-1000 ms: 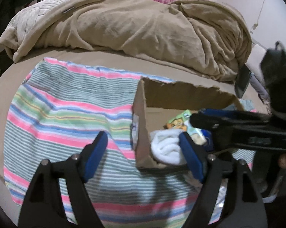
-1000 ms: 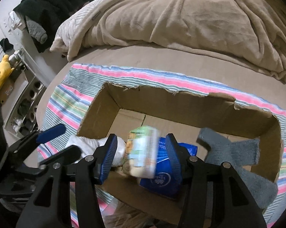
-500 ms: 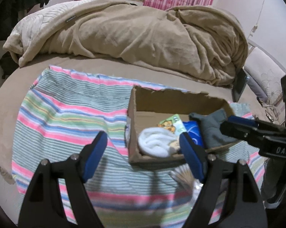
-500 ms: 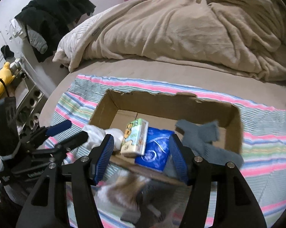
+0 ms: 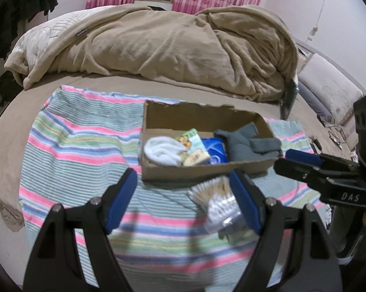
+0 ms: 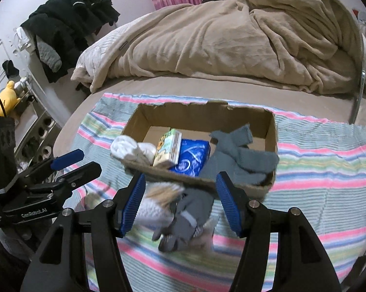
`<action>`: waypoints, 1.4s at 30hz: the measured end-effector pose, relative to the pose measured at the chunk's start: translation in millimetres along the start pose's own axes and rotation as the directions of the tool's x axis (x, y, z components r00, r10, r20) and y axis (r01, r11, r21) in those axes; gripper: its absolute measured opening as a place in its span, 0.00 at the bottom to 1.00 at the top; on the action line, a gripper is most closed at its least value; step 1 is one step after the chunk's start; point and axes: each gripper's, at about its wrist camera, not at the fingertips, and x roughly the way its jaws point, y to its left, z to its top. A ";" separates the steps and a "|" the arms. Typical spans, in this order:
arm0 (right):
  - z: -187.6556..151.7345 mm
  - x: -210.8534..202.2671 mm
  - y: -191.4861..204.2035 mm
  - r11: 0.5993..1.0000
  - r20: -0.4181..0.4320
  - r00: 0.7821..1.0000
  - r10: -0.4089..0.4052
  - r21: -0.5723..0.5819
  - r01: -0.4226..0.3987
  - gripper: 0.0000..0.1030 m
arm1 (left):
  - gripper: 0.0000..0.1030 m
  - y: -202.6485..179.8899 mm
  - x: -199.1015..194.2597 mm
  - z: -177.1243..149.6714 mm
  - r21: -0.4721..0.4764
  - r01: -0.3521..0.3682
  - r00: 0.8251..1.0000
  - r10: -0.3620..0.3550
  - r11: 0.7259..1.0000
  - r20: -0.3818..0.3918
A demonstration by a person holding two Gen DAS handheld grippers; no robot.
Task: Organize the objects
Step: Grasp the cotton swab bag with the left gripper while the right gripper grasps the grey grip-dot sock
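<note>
A cardboard box [image 5: 200, 119] [image 6: 202, 114] sits on a striped cloth [image 5: 81, 146] [image 6: 324, 170] on the bed. Inside lie rolled white socks [image 5: 161, 150] [image 6: 132, 149], a small printed carton [image 5: 195, 149] [image 6: 168, 146], a blue packet [image 5: 215, 150] [image 6: 194, 157] and grey socks [image 5: 246, 144] [image 6: 241, 153]. In front of the box lie a clear pack of cotton swabs [image 5: 214, 194] [image 6: 158, 202] and a grey glove [image 6: 185, 219]. My left gripper [image 5: 183, 199] hangs open above the cloth near the swabs. My right gripper [image 6: 180, 202] is open above the glove, holding nothing.
A heaped beige blanket [image 5: 158, 46] [image 6: 231, 36] fills the far half of the bed. Dark clothes [image 6: 68, 22] hang at the left wall above a shelf with a yellow plush toy [image 6: 6, 97]. A dark phone-like slab [image 5: 288, 97] leans at the blanket's right end.
Both grippers have pulled back and up from the box. The small carton, between the right jaws a second ago, now lies in the box. The swabs and glove have come into view.
</note>
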 end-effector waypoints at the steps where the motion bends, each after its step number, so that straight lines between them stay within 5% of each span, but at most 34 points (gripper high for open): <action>1: -2.5 -1.5 -0.1 1.000 -0.001 1.000 0.001 0.000 -0.001 0.62 | 0.77 -2.7 -2.2 -2.5 0.005 0.002 1.000 -0.001 1.000 -0.002; 18: -57.6 3.8 -8.5 1.000 -0.068 0.998 0.011 0.018 -0.010 0.62 | 0.77 -21.3 11.3 -39.4 0.024 0.015 0.996 -0.013 1.000 -0.093; 37: -34.4 34.2 -44.6 0.996 -0.056 0.998 0.036 0.088 -0.031 0.61 | 0.78 -35.4 79.2 -21.6 -0.023 0.073 0.978 -0.076 0.997 -0.192; 42: -31.5 53.1 -46.7 0.993 -0.090 0.994 0.067 0.098 -0.058 0.52 | 0.79 -39.8 88.9 -27.9 0.023 0.072 0.970 -0.064 0.997 -0.234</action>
